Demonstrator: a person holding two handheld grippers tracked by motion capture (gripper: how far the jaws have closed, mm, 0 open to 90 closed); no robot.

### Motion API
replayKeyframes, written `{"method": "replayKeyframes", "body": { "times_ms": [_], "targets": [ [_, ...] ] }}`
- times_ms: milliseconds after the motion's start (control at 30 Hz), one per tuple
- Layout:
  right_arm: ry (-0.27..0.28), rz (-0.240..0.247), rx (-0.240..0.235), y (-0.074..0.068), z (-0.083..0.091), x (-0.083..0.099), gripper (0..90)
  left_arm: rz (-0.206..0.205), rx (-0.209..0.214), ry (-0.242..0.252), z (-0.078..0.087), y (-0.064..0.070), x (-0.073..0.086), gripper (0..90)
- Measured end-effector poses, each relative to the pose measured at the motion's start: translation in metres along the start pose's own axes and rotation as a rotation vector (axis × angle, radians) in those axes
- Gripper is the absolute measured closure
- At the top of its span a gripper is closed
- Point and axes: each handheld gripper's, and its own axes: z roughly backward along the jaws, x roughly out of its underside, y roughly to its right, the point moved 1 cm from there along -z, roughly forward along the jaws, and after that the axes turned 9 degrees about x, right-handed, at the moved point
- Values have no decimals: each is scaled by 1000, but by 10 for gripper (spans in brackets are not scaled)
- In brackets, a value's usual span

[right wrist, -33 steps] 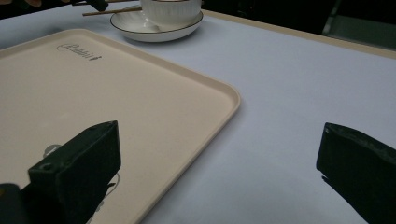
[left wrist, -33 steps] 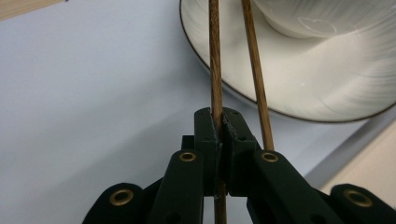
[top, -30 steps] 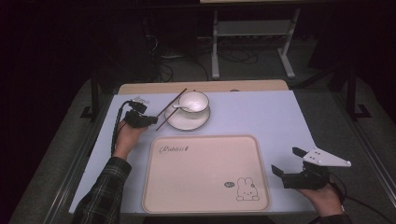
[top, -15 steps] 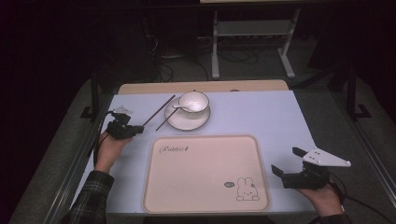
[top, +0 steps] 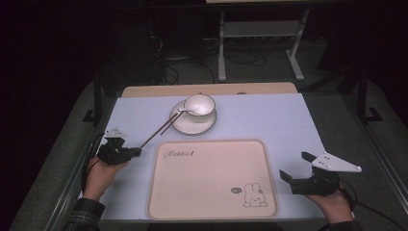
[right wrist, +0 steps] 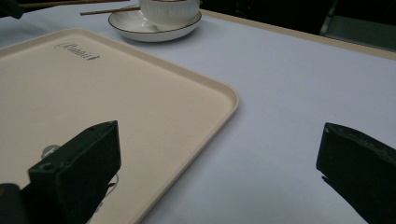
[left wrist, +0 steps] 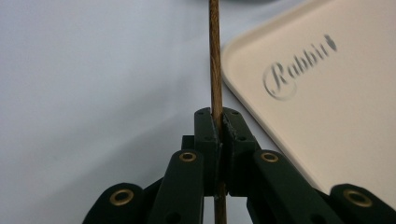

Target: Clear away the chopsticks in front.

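Chopsticks [top: 159,131] slant from the saucer [top: 193,124] under the bowl [top: 200,104] down to the left gripper [top: 136,151], left of the cream tray [top: 211,178] in the high view. Left gripper view: the jaws pinch a wooden stick. Right gripper view: the right gripper [right wrist: 219,172] has its jaws spread wide over the tray's corner and the table [right wrist: 289,93].

Your right hand-held gripper [top: 287,176] has bare bench [top: 269,120] open ahead, with the tray [top: 211,178] just beside it on its left. On your left side, the chopsticks [top: 156,134] slant across the gap between tray corner and saucer [top: 195,122], blocking passage there toward the cup [top: 199,104].
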Motion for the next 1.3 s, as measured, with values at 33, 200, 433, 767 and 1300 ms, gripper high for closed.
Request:
{"method": "replayKeyframes", "body": {
  "times_ms": [33,200,433,767,1300],
  "targets": [
    [1,1,1,0,0,0,0,-7,1,-7,2,3,3,854],
    [0,1,1,1,0,0,0,-24,26,-12,5,19,14,854],
    [4,2,-4,1,0,0,0,-69,79,-9,0,41,14,854],
    [2,1,-4,1,-1,0,0,-130,154,-43,-23,71,8,854],
    [1,2,-6,1,-1,0,0,-163,145,-132,-55,85,6,851]
  ]
}}
